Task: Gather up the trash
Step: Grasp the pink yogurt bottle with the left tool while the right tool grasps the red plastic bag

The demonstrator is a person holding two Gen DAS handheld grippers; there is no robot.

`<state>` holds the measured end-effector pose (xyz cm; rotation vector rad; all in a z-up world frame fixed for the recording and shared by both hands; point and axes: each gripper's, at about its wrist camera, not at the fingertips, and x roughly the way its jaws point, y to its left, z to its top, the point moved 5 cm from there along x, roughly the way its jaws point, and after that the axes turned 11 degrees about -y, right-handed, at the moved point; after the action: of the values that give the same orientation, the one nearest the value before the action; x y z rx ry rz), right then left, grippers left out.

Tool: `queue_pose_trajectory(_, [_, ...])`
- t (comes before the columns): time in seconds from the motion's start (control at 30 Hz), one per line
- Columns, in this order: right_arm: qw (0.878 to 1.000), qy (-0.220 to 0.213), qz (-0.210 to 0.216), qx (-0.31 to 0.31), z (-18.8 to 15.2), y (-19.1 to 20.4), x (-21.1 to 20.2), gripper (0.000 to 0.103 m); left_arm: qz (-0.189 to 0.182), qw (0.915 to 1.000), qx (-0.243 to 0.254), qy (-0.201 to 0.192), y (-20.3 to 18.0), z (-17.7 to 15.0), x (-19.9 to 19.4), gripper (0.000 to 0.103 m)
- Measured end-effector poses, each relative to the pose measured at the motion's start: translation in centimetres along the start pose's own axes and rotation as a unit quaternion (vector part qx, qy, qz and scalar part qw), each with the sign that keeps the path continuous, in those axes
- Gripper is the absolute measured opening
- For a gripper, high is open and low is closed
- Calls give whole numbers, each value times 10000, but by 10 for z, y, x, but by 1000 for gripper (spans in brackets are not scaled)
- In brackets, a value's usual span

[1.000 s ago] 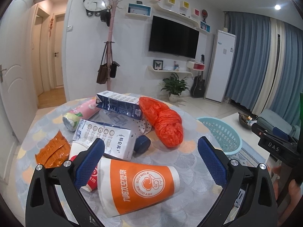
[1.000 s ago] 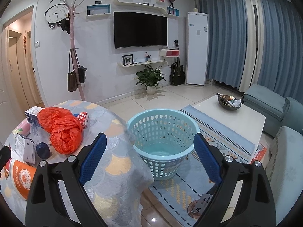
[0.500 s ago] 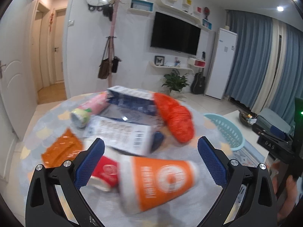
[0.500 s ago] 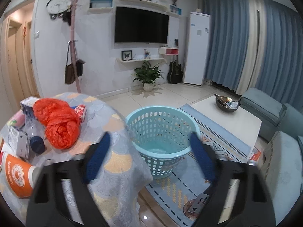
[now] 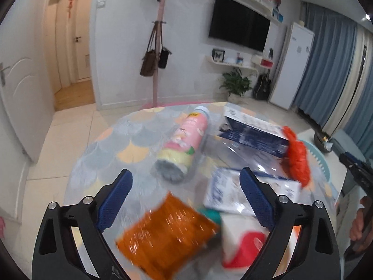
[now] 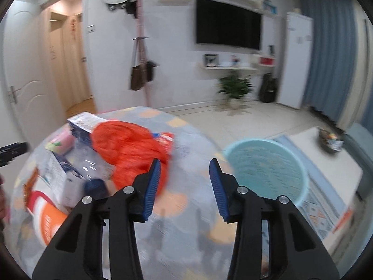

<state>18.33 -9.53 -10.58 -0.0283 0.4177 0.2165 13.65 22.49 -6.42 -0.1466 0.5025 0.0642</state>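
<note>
**Both claws empty over the table, time to pick a first piece**

The left gripper (image 5: 185,187) is spread wide with nothing between its blue pads, hanging just over the round table (image 5: 130,144). Right under it, at the table's near edge, sits the orange wrapper (image 5: 167,235), flat and crinkly. My guess is that's the grab it's lining up. A flat pack like that is easy to slide instead of lift, so I'd come down with one finger past each long side and pinch a raised edge, not the middle.

Further in on the table from the wrapper: a pink bottle (image 5: 186,144) lying on its side, a white carton (image 5: 233,191) beside the right finger, and a dark blue box (image 5: 254,133) toward the far side. A red and white cup (image 5: 244,242) lies next to the wrapper.

The right gripper (image 6: 184,179) is released too, though narrower, and holds nothing. It hovers above the table's edge, with the red plastic bag (image 6: 130,147) just off its left finger. That bag is soft, so close on a bunched fold.

The blue basket (image 6: 268,165) stands on the floor just off the table, on the right claw's side. Both views are smeared with motion, so slow down before closing.
</note>
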Motion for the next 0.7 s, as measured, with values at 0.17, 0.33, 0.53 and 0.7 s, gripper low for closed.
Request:
queue_pose_trajectory(0.17, [9978, 391, 531, 20, 12, 24, 41, 70, -467, 9958, -136, 779, 10, 7, 67, 82])
queue_pose_trajectory(0.33, [9916, 939, 881, 135, 2, 39, 71, 72, -580, 9868, -405, 1457, 13, -2, 115, 81])
queue_pose_trajectory(0.53, [9858, 1322, 1025, 162, -14, 48, 93, 74, -529, 9824, -513, 1716, 14, -11, 133, 66])
queue_pose_trajectory(0.7, [9812, 1516, 1144, 337, -19, 48, 100, 79, -435, 9832, -395, 1731, 9, -13, 134, 58])
